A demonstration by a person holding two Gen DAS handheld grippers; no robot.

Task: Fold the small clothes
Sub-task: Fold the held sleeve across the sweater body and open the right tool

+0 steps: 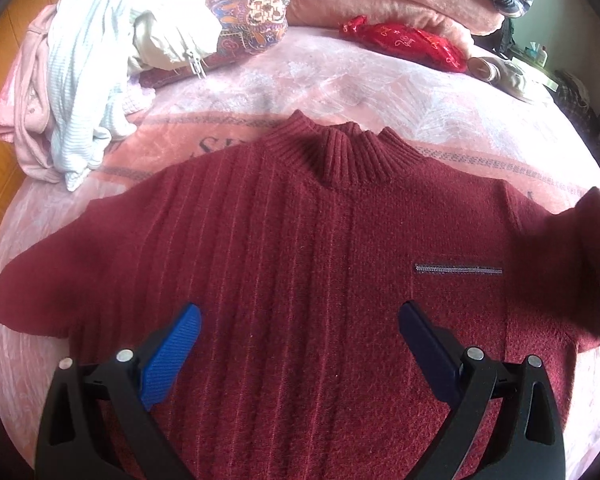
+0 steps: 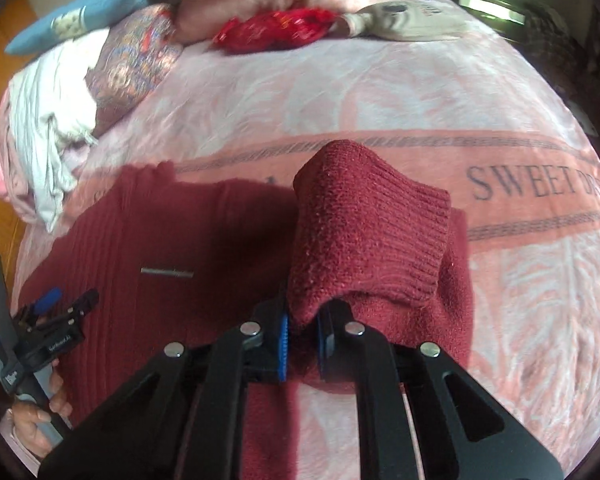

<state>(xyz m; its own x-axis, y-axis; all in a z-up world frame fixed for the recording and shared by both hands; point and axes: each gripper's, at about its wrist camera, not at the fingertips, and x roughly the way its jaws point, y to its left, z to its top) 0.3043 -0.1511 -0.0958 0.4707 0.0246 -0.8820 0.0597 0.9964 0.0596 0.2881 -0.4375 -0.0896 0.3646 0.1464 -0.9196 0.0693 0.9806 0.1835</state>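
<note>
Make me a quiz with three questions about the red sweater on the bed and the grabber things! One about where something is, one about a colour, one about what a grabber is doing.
1. Where does the pile of pale clothes lie, seen from the left wrist?
A. up and to the left of the sweater
B. on top of the sweater
C. under the gripper

2. What colour is the sweater?
A. green
B. dark red
C. yellow

3. What is the right gripper doing?
A. standing wide open over bare blanket
B. pinching a sleeve of the sweater
C. holding a shoe

Answers:
1. A, the pile sits near the bed's edge, beyond the sweater's left sleeve.
2. B, the knit is dark red all over, with a ribbed collar.
3. B, its blue pads are closed on the sleeve, which is lifted and bends over above them, while the left gripper stands open over the sweater's body.
</note>
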